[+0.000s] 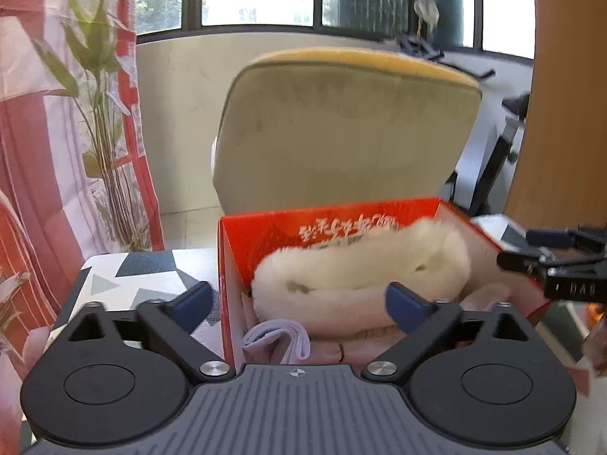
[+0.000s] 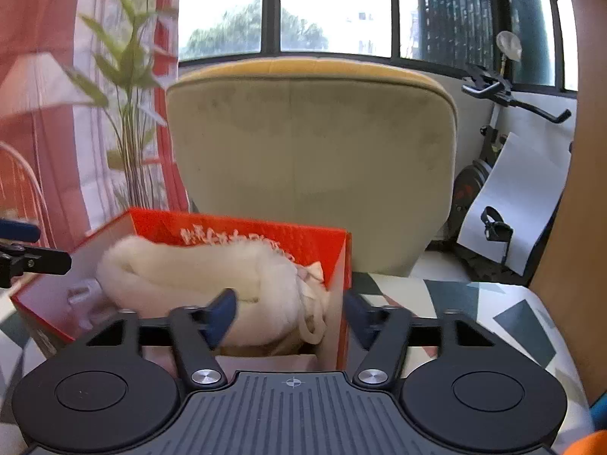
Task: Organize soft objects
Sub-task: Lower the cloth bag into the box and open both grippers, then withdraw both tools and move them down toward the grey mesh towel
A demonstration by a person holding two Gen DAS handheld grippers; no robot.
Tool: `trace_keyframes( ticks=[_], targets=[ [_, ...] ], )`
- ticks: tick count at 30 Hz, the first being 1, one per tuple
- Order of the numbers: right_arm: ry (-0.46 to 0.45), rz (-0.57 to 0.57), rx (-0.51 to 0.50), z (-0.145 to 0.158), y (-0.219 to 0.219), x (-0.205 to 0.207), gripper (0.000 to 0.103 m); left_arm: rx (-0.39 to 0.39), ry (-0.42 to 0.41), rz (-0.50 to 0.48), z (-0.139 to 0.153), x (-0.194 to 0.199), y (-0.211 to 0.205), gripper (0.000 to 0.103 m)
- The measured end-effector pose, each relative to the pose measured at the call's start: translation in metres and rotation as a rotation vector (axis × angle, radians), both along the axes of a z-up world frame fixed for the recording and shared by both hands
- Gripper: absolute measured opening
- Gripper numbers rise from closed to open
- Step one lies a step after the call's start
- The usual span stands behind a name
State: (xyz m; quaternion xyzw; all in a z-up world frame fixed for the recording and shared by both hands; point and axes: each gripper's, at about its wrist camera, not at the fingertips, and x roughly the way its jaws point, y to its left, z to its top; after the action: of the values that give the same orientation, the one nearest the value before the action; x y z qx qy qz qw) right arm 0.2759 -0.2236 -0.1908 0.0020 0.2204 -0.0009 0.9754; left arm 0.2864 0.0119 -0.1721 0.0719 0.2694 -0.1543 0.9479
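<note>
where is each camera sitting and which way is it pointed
Left wrist: on the left hand-held gripper, angled down over the left end of the red box toward the chair; its own open fingers show, and the right hand-held gripper's tip at the right edge.
Right wrist: on the right hand-held gripper, facing the same chair from the box's right end, open fingers straddling the box wall; the left gripper's tip pokes in at left.
Shared: box, white fluffy scarf, chair, plant, window, patterned table.

White Chinese characters, illegible, inside the red box [image 1: 379,223].
</note>
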Motion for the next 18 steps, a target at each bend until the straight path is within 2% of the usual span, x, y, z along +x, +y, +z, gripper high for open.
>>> trace_keyframes(
  ticks=[1, 3, 5, 8, 13, 18],
  targets=[
    [-0.010, 0.002, 0.011, 0.001, -0.001, -0.004, 0.073, -0.007, -0.001, 0.005, 0.002, -0.003, 0.001, 0.103],
    [-0.027, 0.007, 0.020, 0.003, -0.001, -0.011, 0.092, -0.016, -0.004, 0.023, 0.005, -0.009, 0.003, 0.103],
    [-0.048, 0.006, 0.025, 0.003, 0.001, -0.019, 0.103, -0.032, -0.017, 0.033, 0.008, -0.016, 0.007, 0.103],
    [-0.059, 0.008, 0.033, 0.003, 0.004, -0.031, 0.102, -0.046, -0.036, 0.061, 0.008, -0.029, 0.015, 0.103],
    [-0.054, -0.025, 0.042, -0.002, 0.010, -0.047, 0.103, -0.018, -0.077, 0.083, 0.002, -0.054, 0.023, 0.103],
    [-0.057, -0.032, 0.040, -0.005, 0.014, -0.062, 0.103, -0.010, -0.075, 0.093, -0.003, -0.073, 0.034, 0.103]
  ],
)
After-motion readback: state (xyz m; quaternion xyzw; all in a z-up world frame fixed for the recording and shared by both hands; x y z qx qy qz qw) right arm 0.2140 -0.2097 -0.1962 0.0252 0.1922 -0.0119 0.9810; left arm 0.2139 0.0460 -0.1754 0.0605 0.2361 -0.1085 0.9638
